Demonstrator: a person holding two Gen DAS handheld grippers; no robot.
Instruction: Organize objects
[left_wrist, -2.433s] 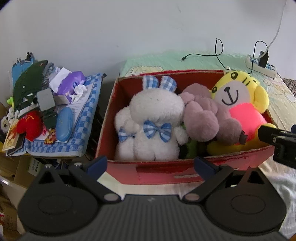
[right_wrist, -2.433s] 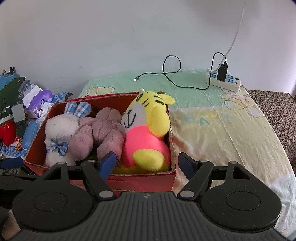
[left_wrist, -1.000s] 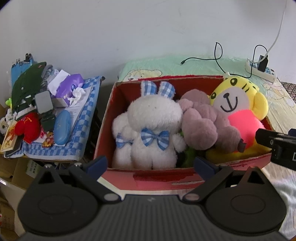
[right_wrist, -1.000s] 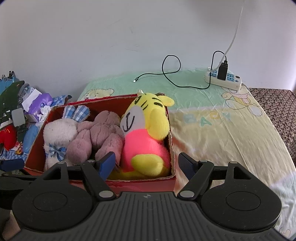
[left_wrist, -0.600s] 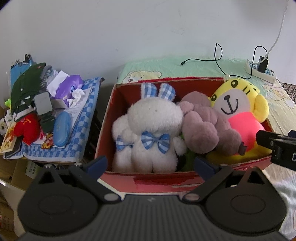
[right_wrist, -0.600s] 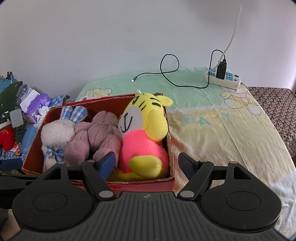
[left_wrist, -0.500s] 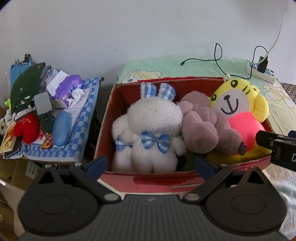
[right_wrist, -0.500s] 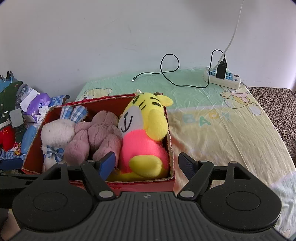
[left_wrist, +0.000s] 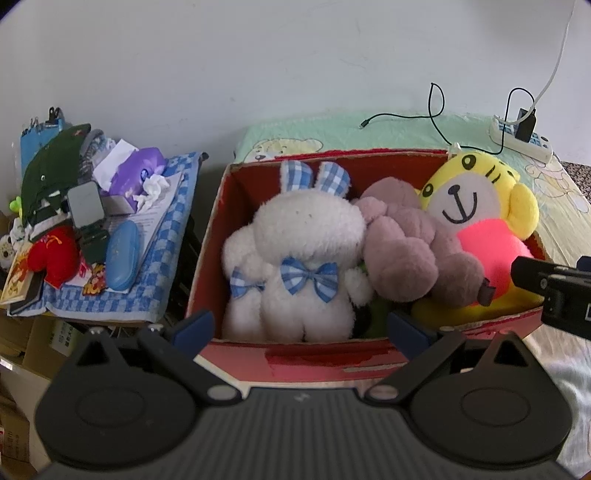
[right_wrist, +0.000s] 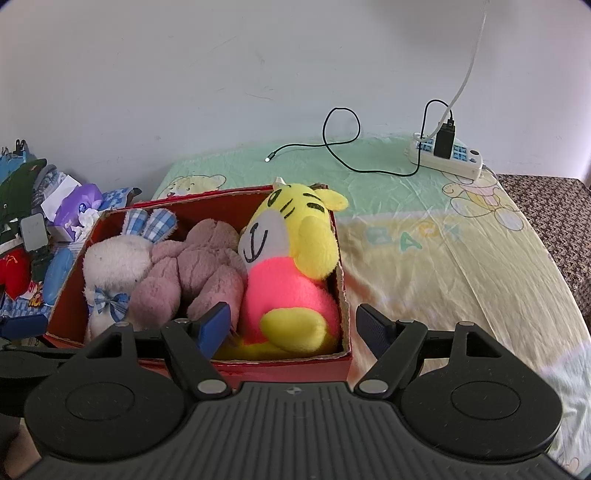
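A red cardboard box (left_wrist: 306, 356) (right_wrist: 295, 369) sits on the bed and holds three plush toys. A white bunny (left_wrist: 299, 258) (right_wrist: 110, 266) with blue checked ears is at its left end, a mauve plush (left_wrist: 413, 251) (right_wrist: 195, 269) in the middle, a yellow tiger in pink (left_wrist: 480, 214) (right_wrist: 291, 266) at its right end. My left gripper (left_wrist: 299, 328) stands open in front of the box's near wall, holding nothing. My right gripper (right_wrist: 293, 325) is open too, over the box's near right corner; part of it (left_wrist: 550, 284) shows at the left wrist view's right edge.
A side table with a blue checked cloth (left_wrist: 162, 236) left of the box carries a tissue pack (left_wrist: 136, 173), a blue case (left_wrist: 122, 254), a red toy (left_wrist: 51, 254) and other clutter. A power strip (right_wrist: 447, 157) with a black cable (right_wrist: 343, 144) lies at the bed's far side.
Both views have drifted slightly; the box sits a little lower and further left in the right wrist view. Both grippers stay open and the toys have not moved in the box.
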